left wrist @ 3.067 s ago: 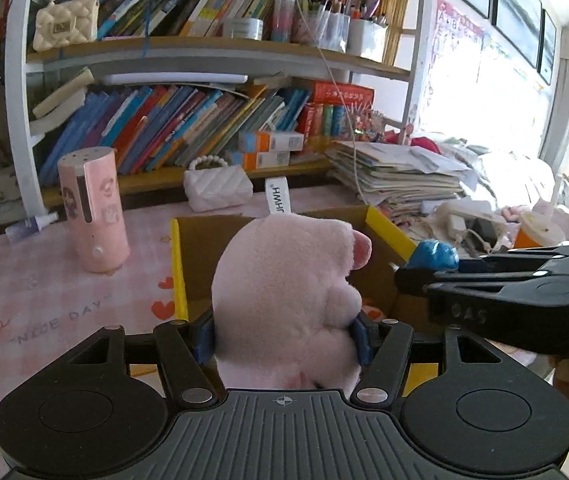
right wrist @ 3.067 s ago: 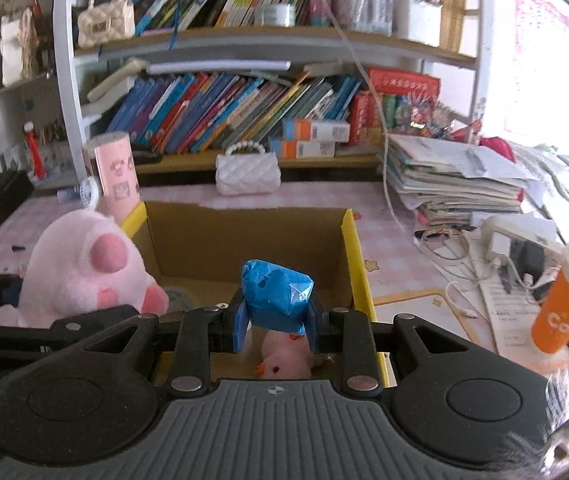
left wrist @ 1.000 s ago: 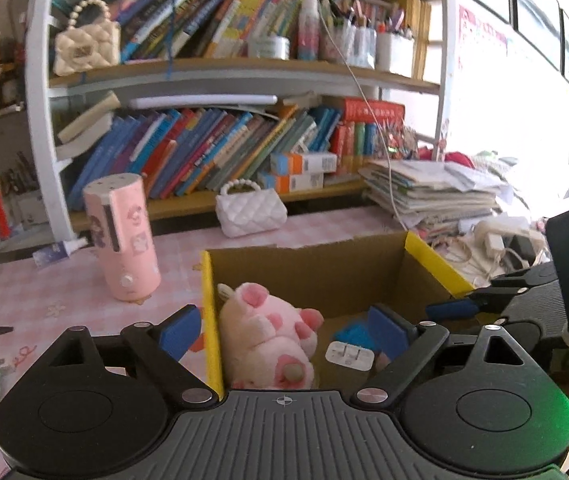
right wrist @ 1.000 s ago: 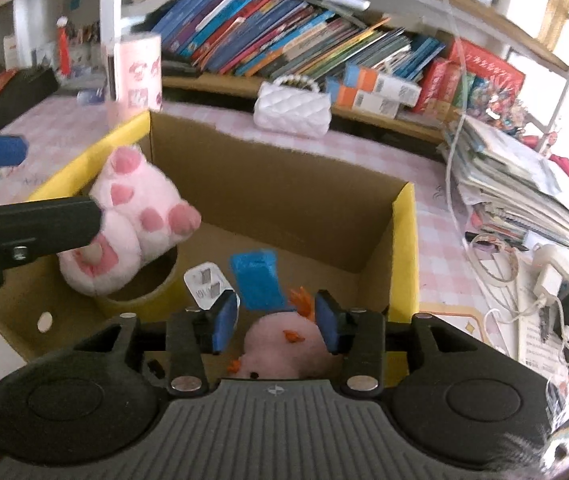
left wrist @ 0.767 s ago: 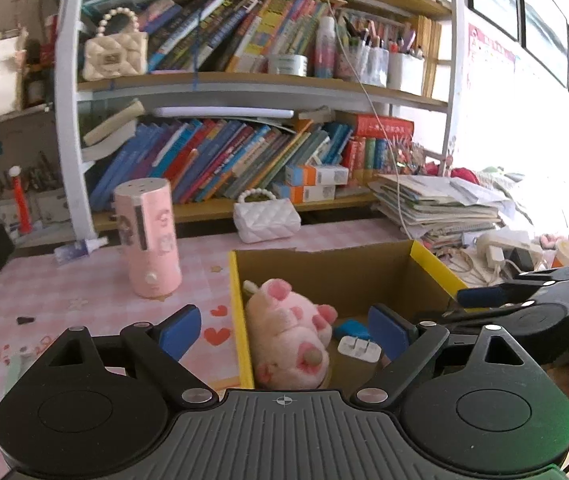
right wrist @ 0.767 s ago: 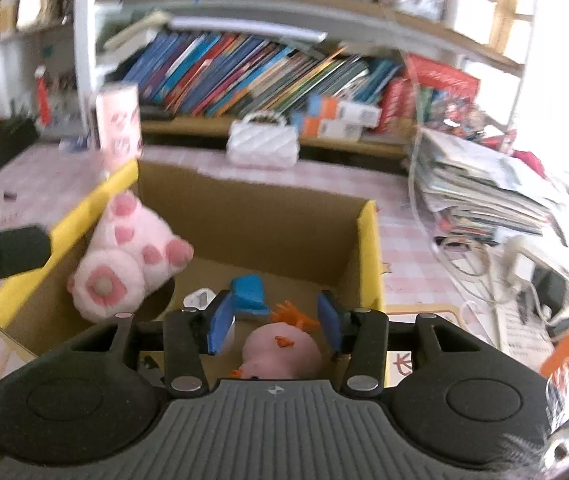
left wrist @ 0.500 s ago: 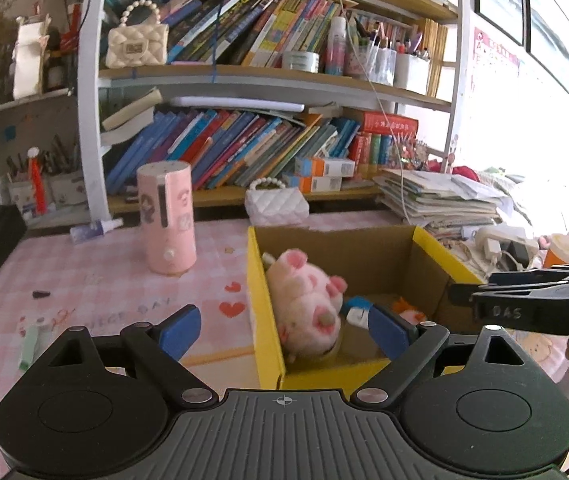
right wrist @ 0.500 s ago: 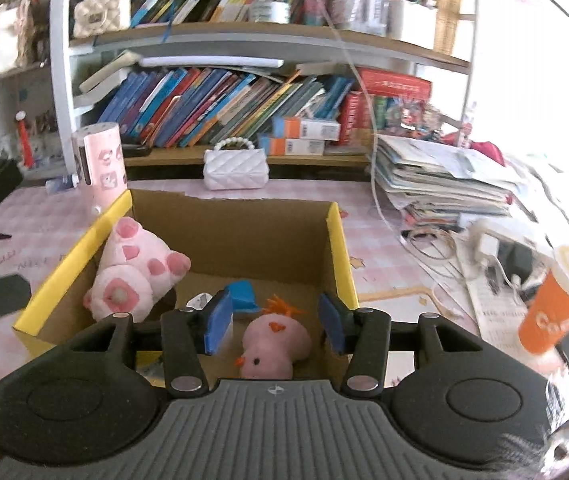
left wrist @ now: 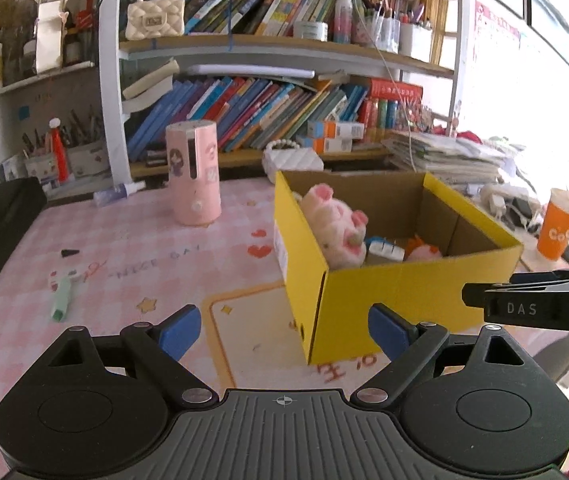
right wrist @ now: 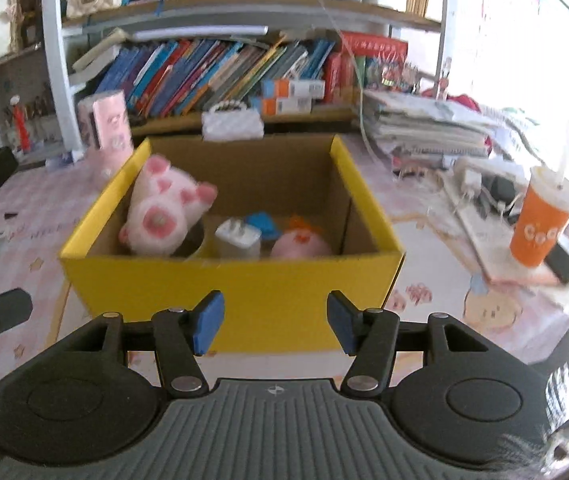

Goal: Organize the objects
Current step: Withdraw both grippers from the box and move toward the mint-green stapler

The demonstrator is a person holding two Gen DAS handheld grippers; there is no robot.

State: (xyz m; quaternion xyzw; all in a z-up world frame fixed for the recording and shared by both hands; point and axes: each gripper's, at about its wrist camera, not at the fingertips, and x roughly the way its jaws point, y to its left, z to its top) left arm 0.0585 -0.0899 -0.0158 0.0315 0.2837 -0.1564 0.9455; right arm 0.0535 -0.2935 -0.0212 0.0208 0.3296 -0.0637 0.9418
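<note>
A yellow cardboard box stands on the pink checked table. Inside lie a pink plush pig, a white charger plug, a blue wrapped item and a small pink plush with orange tuft. My left gripper hangs open near the box's front corner, nothing between its blue pads. My right gripper sits in front of the box's near wall, its jaws opening and empty. The right gripper's black body shows in the left wrist view.
A pink cylinder stands left of the box, a white quilted purse behind it. An orange cup, cables and stacked papers crowd the right. A green marker lies at left. Bookshelves fill the back.
Both grippers have pulled back from the box, which now looks smaller and farther. The right gripper's jaws have spread wider. The toys stay in the box.
</note>
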